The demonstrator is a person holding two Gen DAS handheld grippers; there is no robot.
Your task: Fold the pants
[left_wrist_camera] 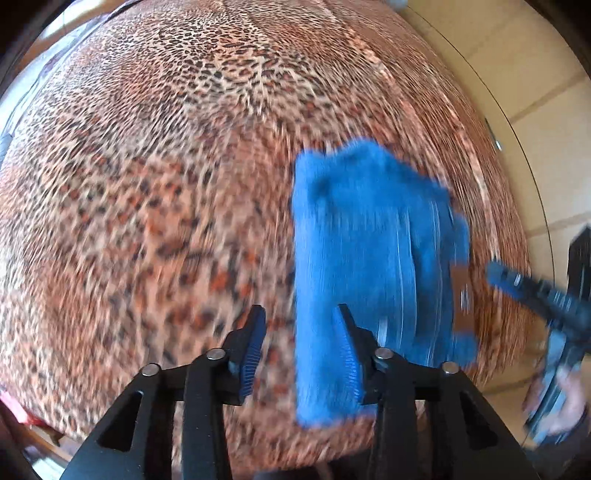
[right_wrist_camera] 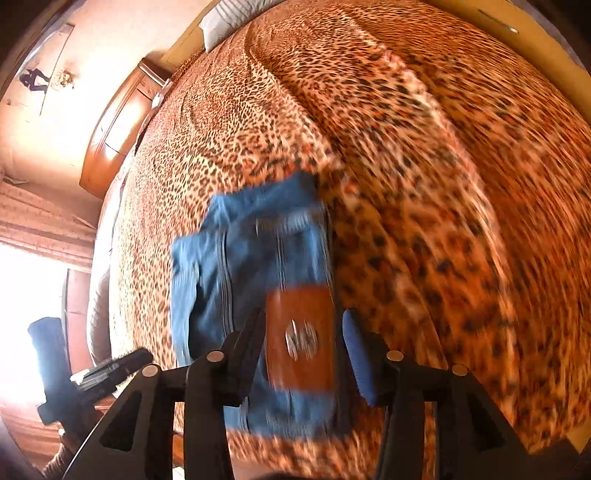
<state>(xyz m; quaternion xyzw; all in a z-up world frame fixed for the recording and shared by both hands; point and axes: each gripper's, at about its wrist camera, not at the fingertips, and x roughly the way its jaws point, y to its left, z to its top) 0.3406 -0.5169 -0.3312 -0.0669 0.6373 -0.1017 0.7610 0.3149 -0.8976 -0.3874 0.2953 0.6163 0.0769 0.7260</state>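
Lying as a compact, roughly rectangular bundle of blue denim, the folded pants (left_wrist_camera: 373, 266) are seen in the left wrist view on a bed cover (left_wrist_camera: 166, 166) printed in a leopard pattern of brown, orange and black spots. The left gripper (left_wrist_camera: 301, 354) is held above the cloth with its two black fingers parted; ribbed blue pads (left_wrist_camera: 253, 354) line their inner faces, and nothing is clamped between them. The bundle sits just ahead of the right-hand finger and partly beneath it, while only patterned cover is seen under the gap. A small brown leather patch (left_wrist_camera: 461, 302) is shown on the bundle's far right edge. Beyond that edge, the right gripper (left_wrist_camera: 517, 284) is seen blurred, held by a hand (left_wrist_camera: 569, 398), above pale floor tiles (left_wrist_camera: 535, 110).

In the right wrist view, the pants (right_wrist_camera: 251, 258) are spread ahead of and below the right gripper (right_wrist_camera: 303, 354), seams running lengthwise down the denim. The rectangular leather patch (right_wrist_camera: 301, 339), with a round pale mark at its centre, is framed in the gap between the parted fingers, which are not pressed on it. The left gripper (right_wrist_camera: 110, 369) is glimpsed at the lower left, and whether it is open cannot be told from this view. A curved wooden headboard (right_wrist_camera: 114, 125) and a white pillow (right_wrist_camera: 225, 22) are seen at the far end of the bed
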